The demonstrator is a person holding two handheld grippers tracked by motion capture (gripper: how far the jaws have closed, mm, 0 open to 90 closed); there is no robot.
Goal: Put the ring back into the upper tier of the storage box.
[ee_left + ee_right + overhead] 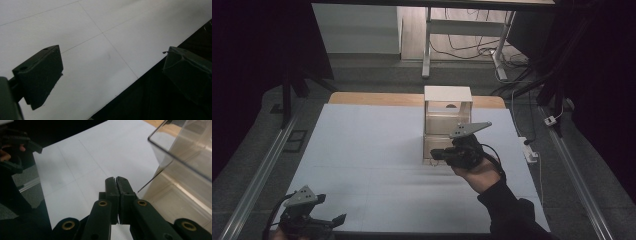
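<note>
box: we've got a little two-level box (447, 125) with see-through walls and a white top, standing upright on the far right part of the worktop, both levels open toward us
box up close: in the right gripper view its clear wall (185, 152) fills the upper right, tan floor under it
right claw: right claw (435, 154) sits at the front of the box's lower level, at the left corner; can't tell if it actually touches the box
right claw state: jaws pressed flat together, fully closed, nothing between them as far as we can see (116, 195)
thin edge: there's a fine line running from just beside the right claw's tips up to the clear wall, too thin for us to say what it is
right hand: black glove and dark sleeve (507, 205) coming in from the bottom right, grey plate on top of the claw
left claw: left claw (334, 220) is way off at the near left corner, well apart from the box
left claw state: jaws wide apart, holding nothing, hanging over the worktop's near edge (110, 72)
worktop: pale blue-white sheet (372, 150) with faint grid lines, a strip of wood showing at the far edge
</note>
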